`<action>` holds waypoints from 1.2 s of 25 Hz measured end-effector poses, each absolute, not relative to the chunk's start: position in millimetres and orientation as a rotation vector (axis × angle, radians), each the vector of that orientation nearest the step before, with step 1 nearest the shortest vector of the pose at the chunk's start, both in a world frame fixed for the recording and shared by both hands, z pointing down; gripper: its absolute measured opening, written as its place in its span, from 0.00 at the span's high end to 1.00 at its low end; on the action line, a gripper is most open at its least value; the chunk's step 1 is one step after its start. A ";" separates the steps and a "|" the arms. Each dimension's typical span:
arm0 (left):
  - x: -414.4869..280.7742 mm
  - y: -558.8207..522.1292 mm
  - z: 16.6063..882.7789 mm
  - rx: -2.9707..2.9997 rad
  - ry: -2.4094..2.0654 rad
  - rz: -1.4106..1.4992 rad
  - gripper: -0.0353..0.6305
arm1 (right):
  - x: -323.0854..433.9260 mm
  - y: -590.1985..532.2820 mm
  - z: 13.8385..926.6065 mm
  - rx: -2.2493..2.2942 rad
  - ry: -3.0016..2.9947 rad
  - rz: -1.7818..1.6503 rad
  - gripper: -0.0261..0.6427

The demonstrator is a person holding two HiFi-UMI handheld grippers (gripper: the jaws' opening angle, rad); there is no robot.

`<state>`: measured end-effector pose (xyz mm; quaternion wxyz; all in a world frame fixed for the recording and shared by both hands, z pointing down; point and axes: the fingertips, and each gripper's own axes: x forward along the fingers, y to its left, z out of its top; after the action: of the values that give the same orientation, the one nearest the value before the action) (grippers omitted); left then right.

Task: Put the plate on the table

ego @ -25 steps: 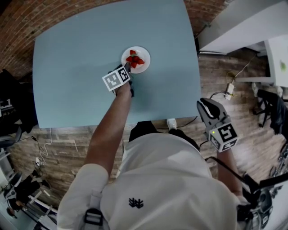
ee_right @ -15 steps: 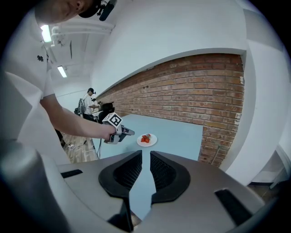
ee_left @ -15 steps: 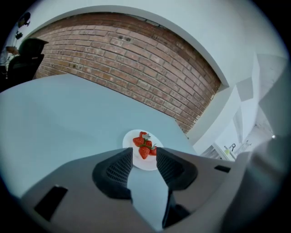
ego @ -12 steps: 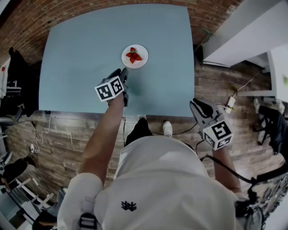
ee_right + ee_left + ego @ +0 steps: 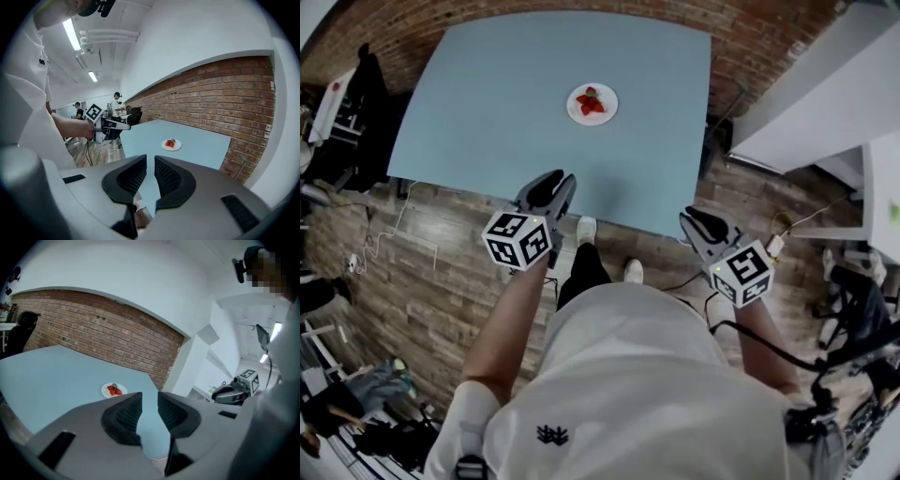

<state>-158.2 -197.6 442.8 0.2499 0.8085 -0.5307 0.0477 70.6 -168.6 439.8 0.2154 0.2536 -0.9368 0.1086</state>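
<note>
A small white plate (image 5: 592,104) with red strawberries on it rests on the light blue table (image 5: 506,103), toward its far right. It also shows in the left gripper view as the plate (image 5: 114,390) and in the right gripper view as the plate (image 5: 171,144). My left gripper (image 5: 561,180) hangs over the table's near edge, well short of the plate. Its jaws are closing, with a gap left and nothing between them (image 5: 150,398). My right gripper (image 5: 688,217) is off the table's right corner, its jaws (image 5: 150,160) nearly together and empty.
A brick wall (image 5: 741,37) runs behind the table. White furniture (image 5: 806,84) stands to the right. Wood floor with cables (image 5: 384,244) lies around the table. Chairs and dark bags (image 5: 356,103) stand at the left, and people sit at desks far off (image 5: 115,105).
My left gripper has drawn back from the plate's near rim to the table's front edge. The plate stays on the table. The person has stepped back, so the table looks farther away.
</note>
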 end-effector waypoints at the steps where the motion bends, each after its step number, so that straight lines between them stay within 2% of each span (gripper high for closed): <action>1: -149.4 -183.3 434.0 2.228 -1.435 0.117 0.80 | 71.1 -164.0 439.2 0.678 -2.602 0.287 0.87; 5: -123.7 -133.2 410.2 2.294 -1.418 0.066 0.94 | 68.7 -146.8 434.2 0.595 -2.623 0.209 0.87; 8: -106.0 -108.8 401.4 2.314 -1.388 0.034 0.94 | 70.6 -140.2 431.8 0.573 -2.620 0.191 0.88; 10: -93.1 -97.3 396.6 2.336 -1.365 0.038 0.95 | 71.7 -134.8 427.3 0.553 -2.624 0.174 0.93; 12: -80.9 -88.0 390.7 2.364 -1.340 0.044 0.94 | 71.2 -128.2 422.4 0.526 -2.629 0.150 0.95; 20: -45.5 -55.3 381.8 2.451 -1.246 0.134 0.95 | 58.4 -97.8 410.9 0.451 -2.652 0.086 0.95; 30: -37.5 -41.3 382.1 2.448 -1.216 0.124 0.95 | 60.3 -82.2 404.0 0.457 -2.680 0.075 0.95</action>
<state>-37.5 -41.3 382.1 0.2012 0.8764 -0.4353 0.0443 60.3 -82.2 404.0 0.2092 0.1642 -0.9636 0.0270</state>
